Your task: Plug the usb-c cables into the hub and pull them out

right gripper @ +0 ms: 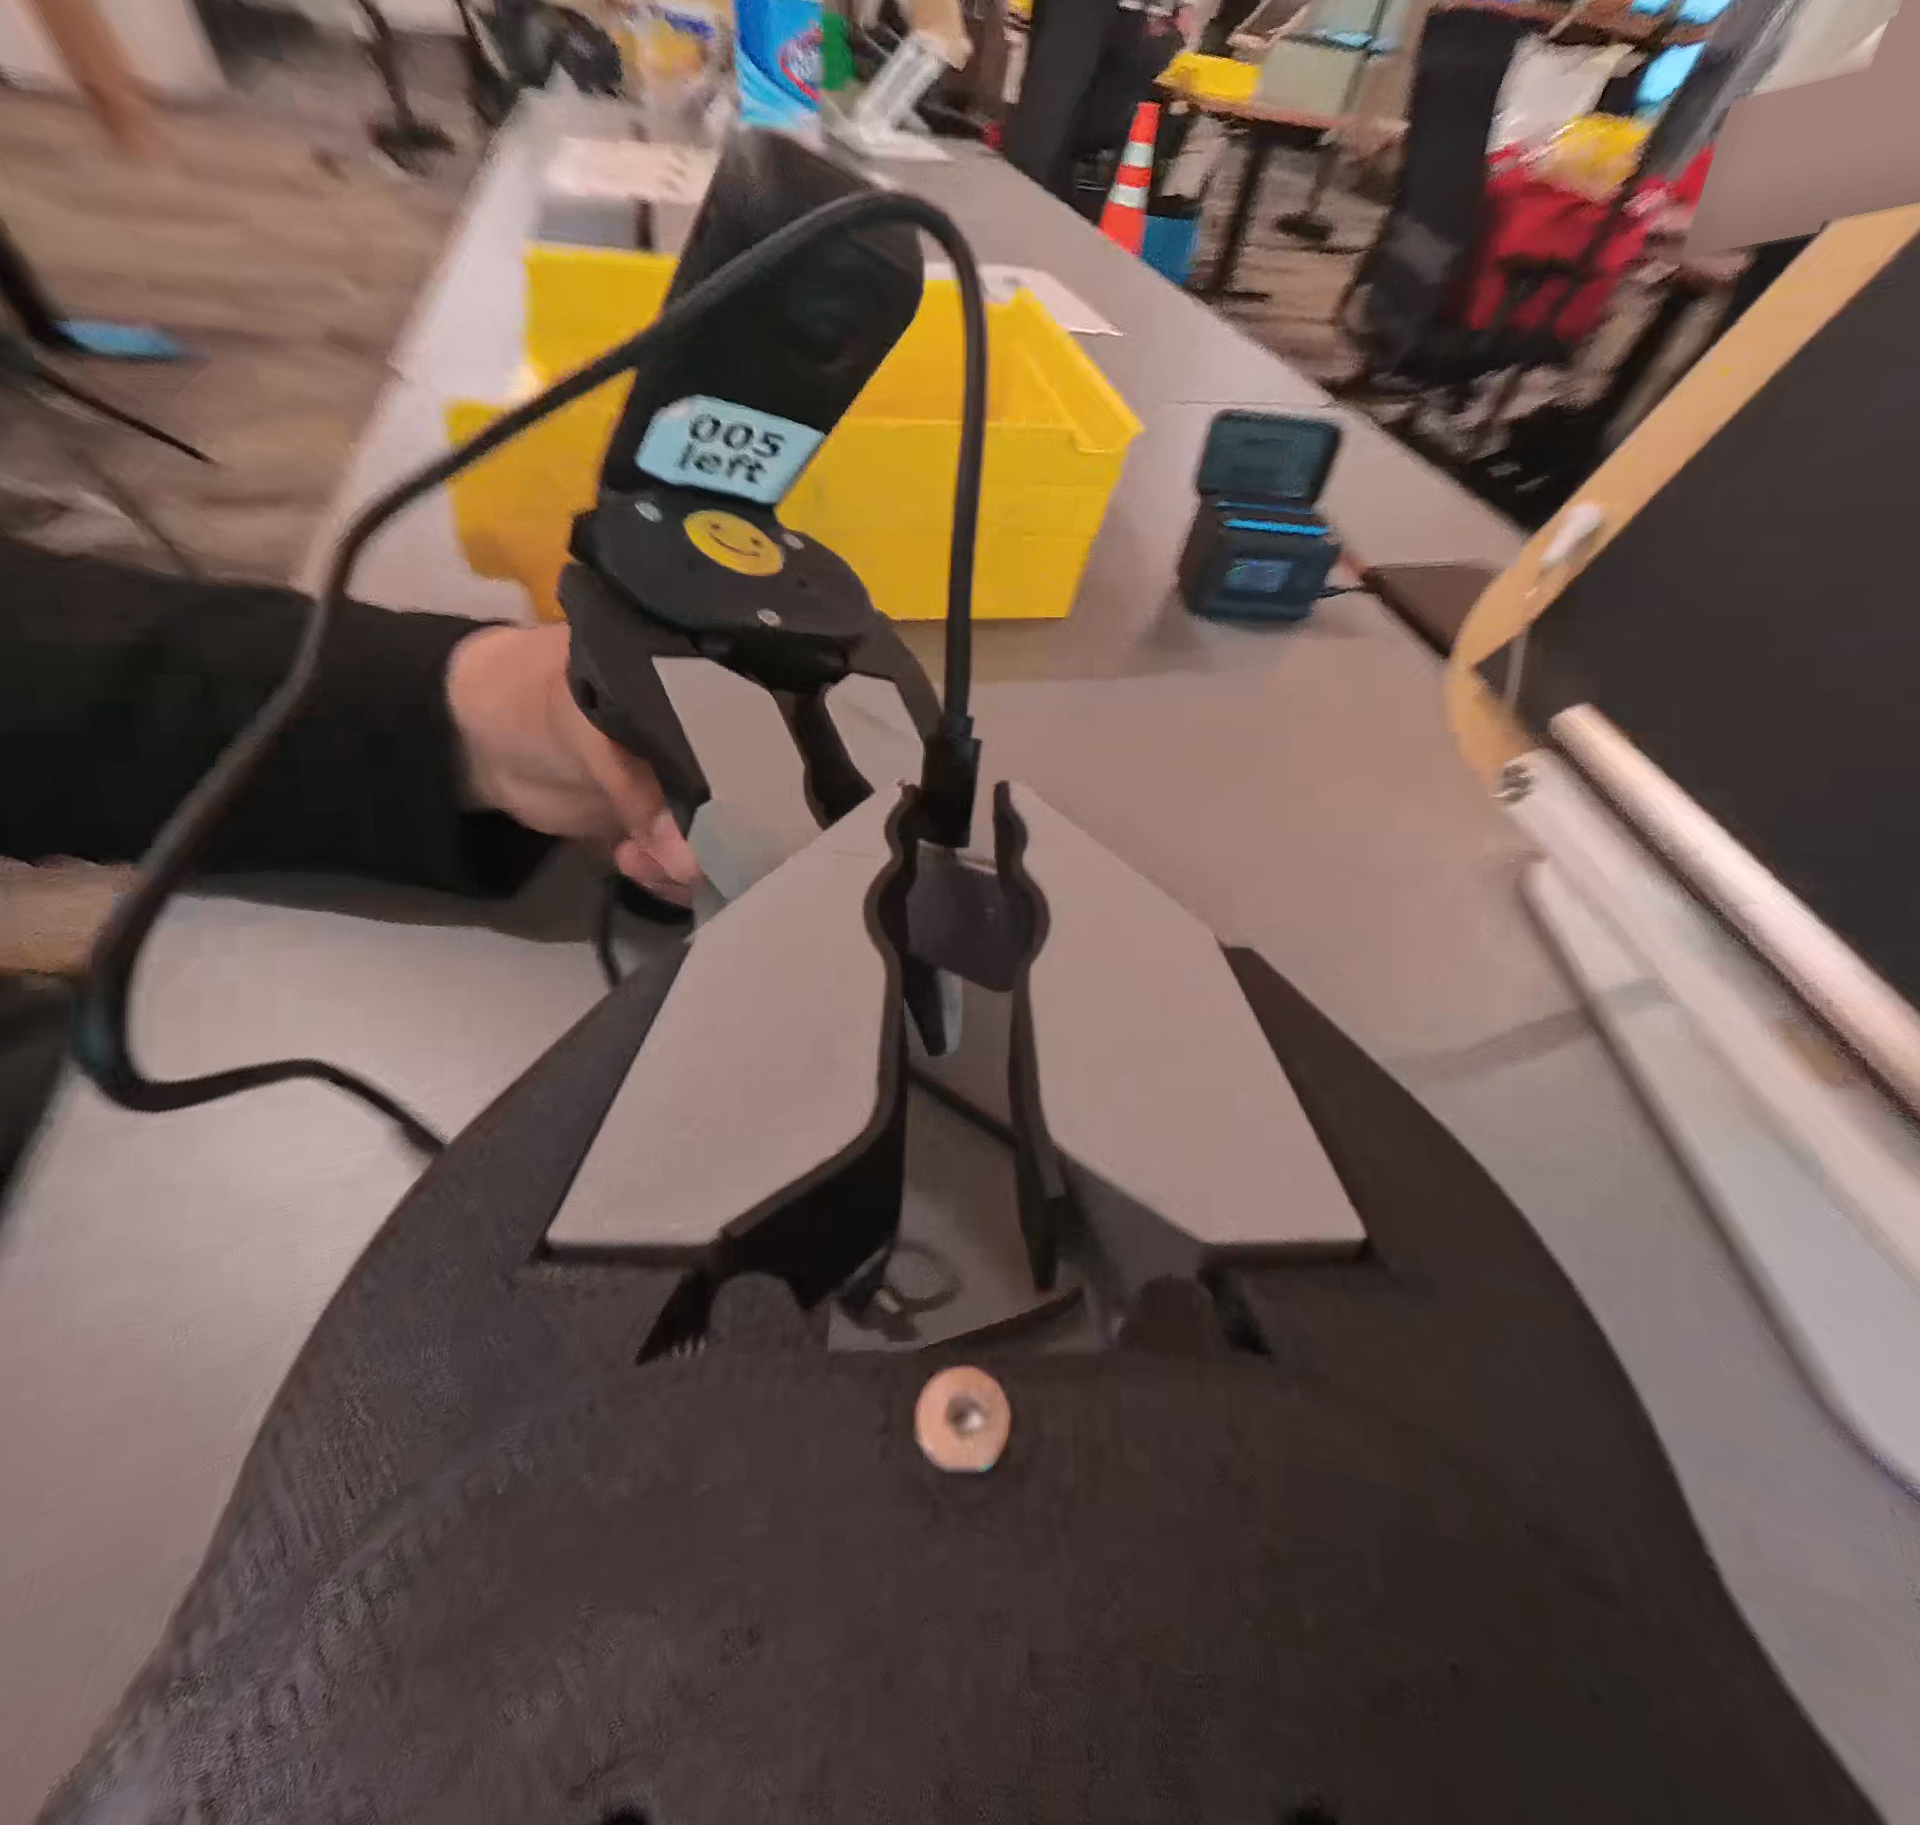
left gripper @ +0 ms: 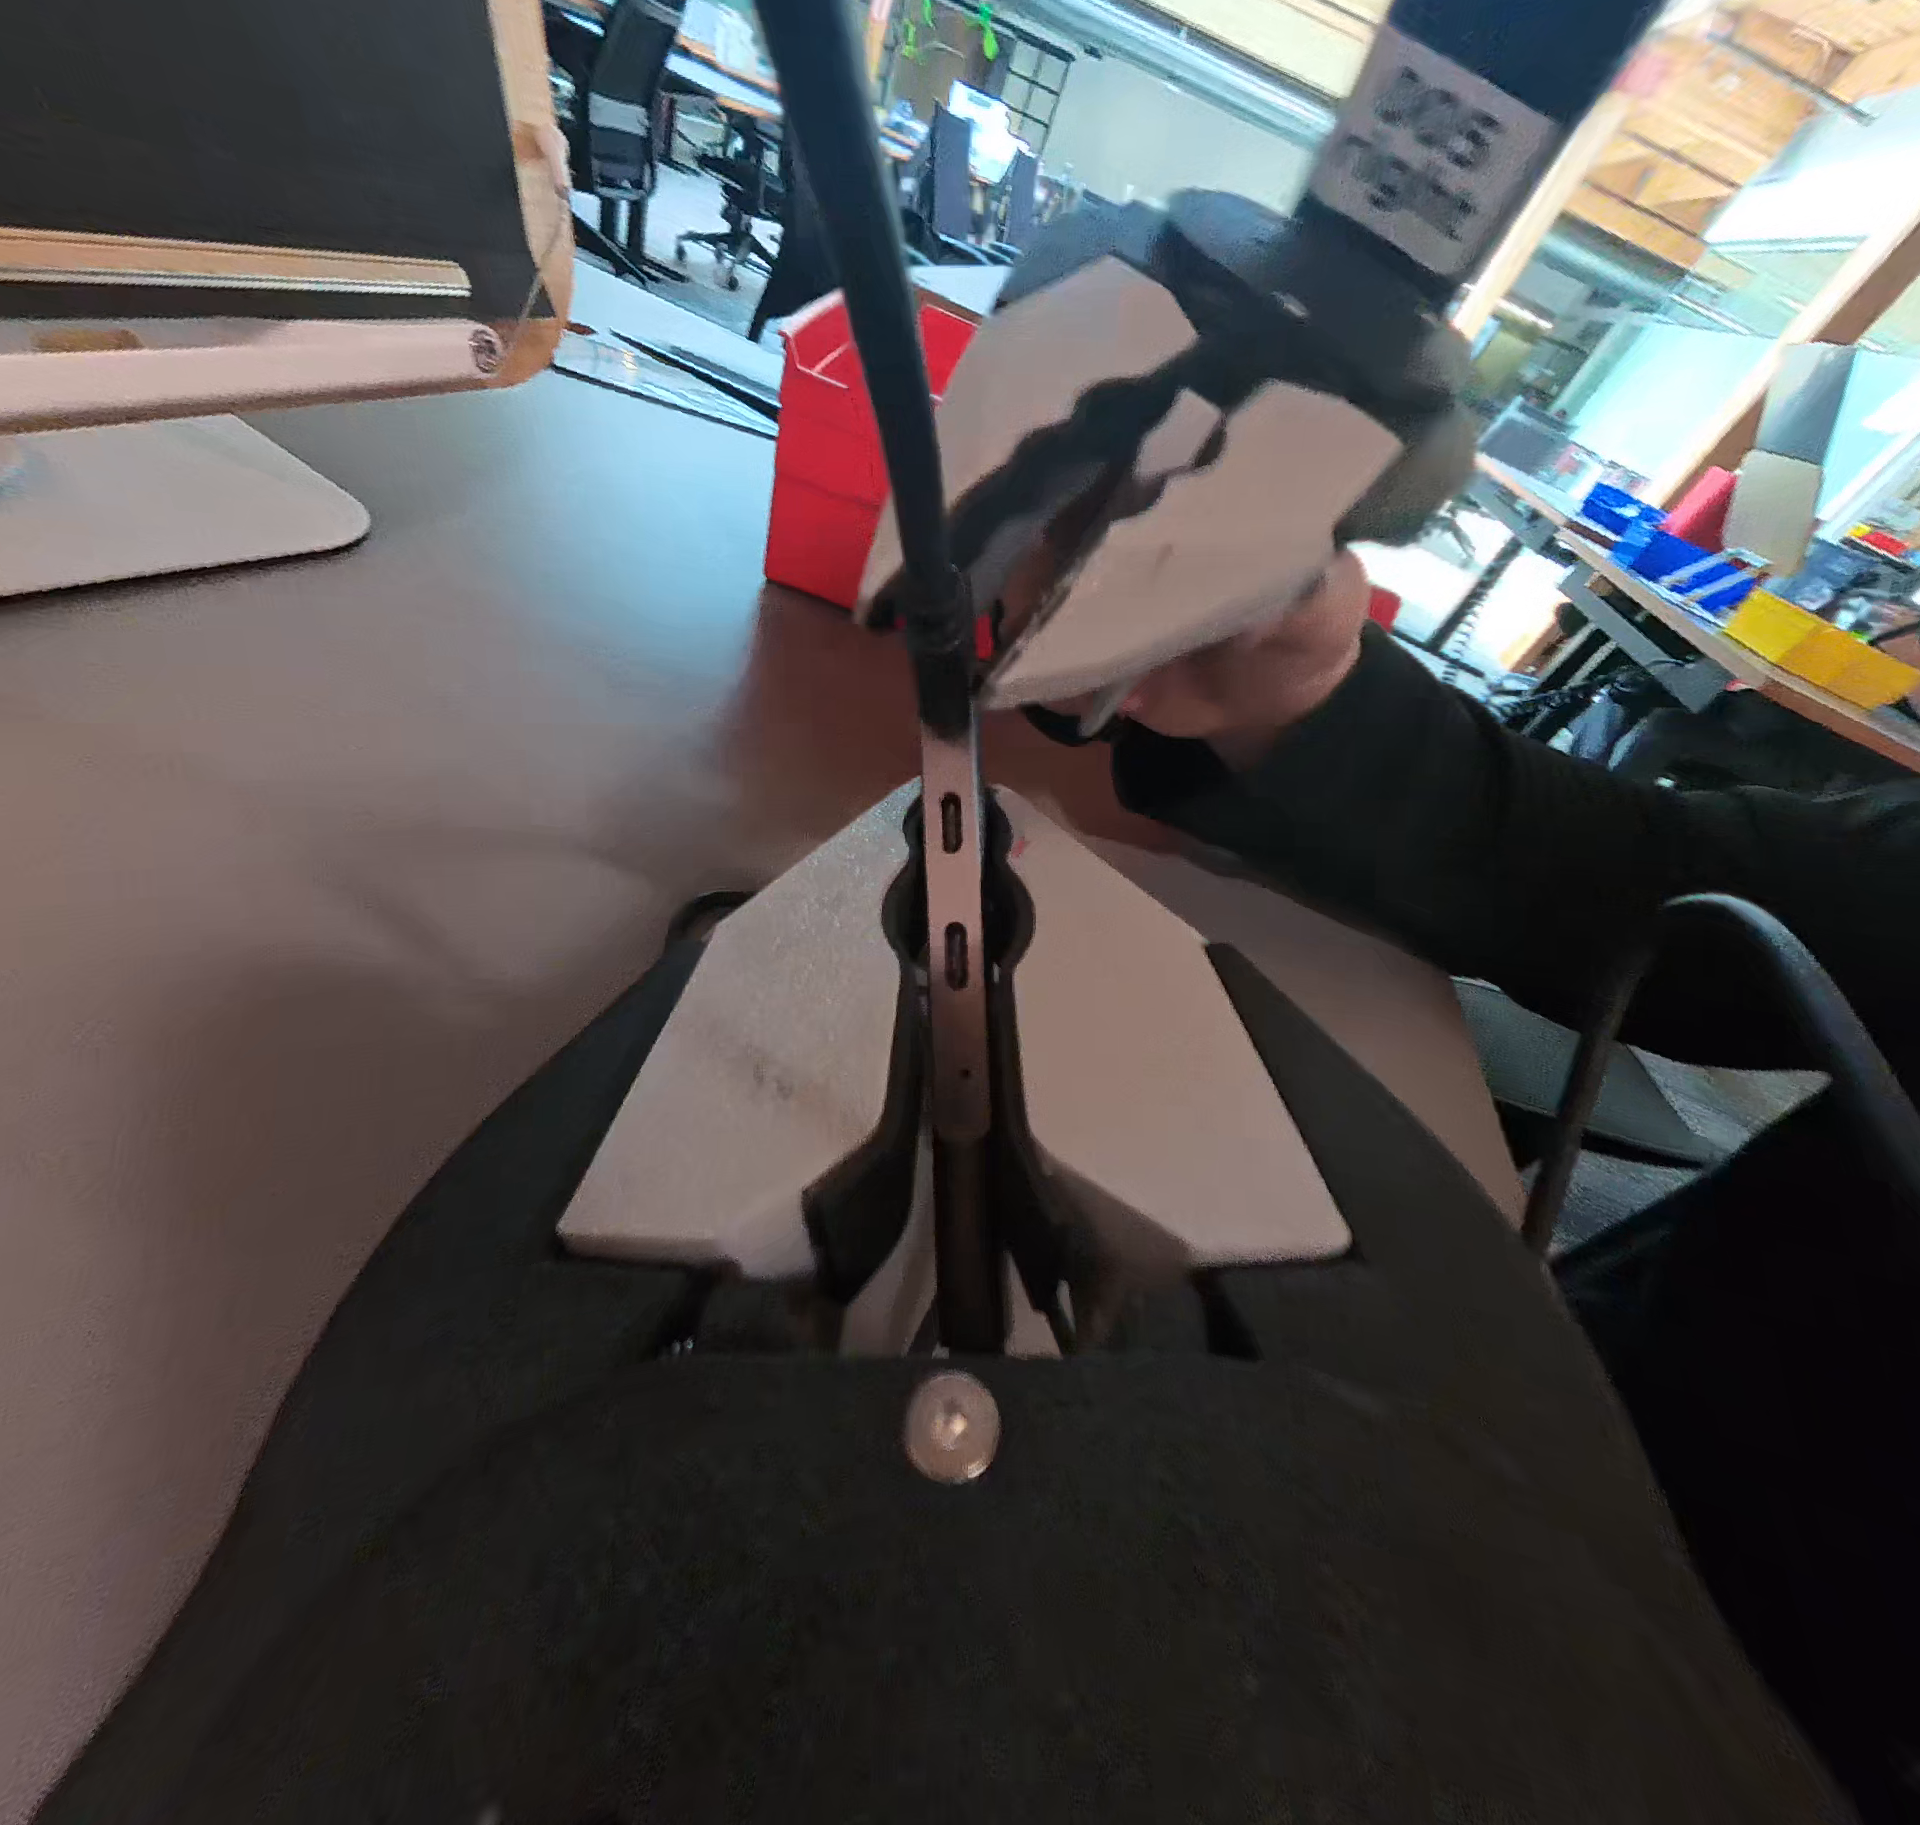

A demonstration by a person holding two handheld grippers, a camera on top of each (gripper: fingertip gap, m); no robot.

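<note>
Here, the plug-and-pull work on one cable is in hand. The left claw [left gripper: 954, 809] is closed on the hub [left gripper: 961, 1027], a thin silver slab seen edge-on, clamped between both fingers and lifted clear of the table [left gripper: 312, 736]. A black cable [left gripper: 831, 165] comes down from above the hub and its moulded end [left gripper: 940, 663] meets the hub's far tip. I cannot tell whether that joint is fully seated. On the hub's upward edge two small ports [left gripper: 951, 821] stand empty, one nearer the far tip and one nearer the claw's base.

The right claw [right gripper: 951, 809] sits at the far tip of the hub with its fingertips on either side of the cable's moulded end [right gripper: 948, 788]. Its fingers are close together, but a thin gap shows on one side, so I cannot say whether the pads truly pinch it. From there the cable arcs up over the hub, loops away and trails back down to the table.

Since the side ports are bare, I judge that much of the task is left. The next move asks the left claw to hold the hub rigid while the right takes a firm hold on the moulded end, not on the soft cord. Any push or pull should run straight along the hub's long line. A sideways lever could strain the joint or twist the hub in its grip
</note>
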